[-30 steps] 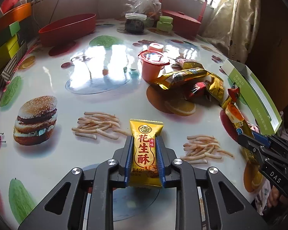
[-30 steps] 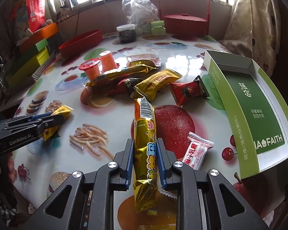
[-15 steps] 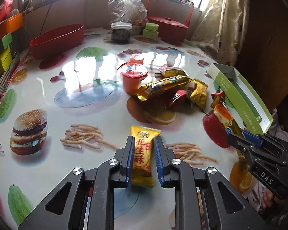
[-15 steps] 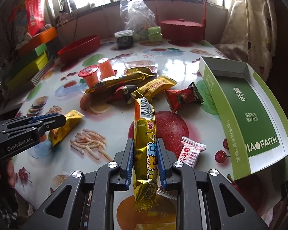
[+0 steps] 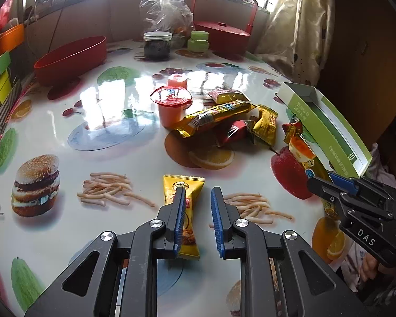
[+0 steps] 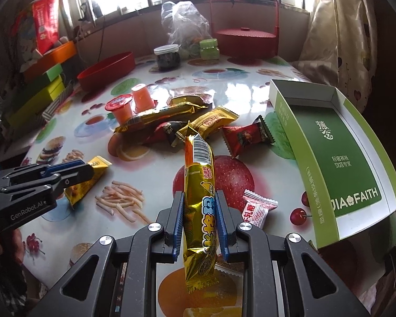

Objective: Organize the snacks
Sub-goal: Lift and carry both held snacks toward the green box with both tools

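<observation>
Mid-sort: snacks heading for the green box (image 6: 356, 142)

Right hand-held gripper (image 6: 199, 219) clamps the gold bar (image 6: 199, 185) above the table (image 5: 66, 227); left hand-held gripper (image 5: 196, 216) is narrow, peanut packet (image 5: 183, 185) at one pad, grip unclear. Next, probably: swing the bar right, over the box wall.

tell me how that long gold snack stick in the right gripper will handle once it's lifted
The long gold stick juts past the right gripper without sagging, so it is probably fairly stiff. Its glossy foil looks slippery, so it might slide in the pinch. It is likely light.
</observation>
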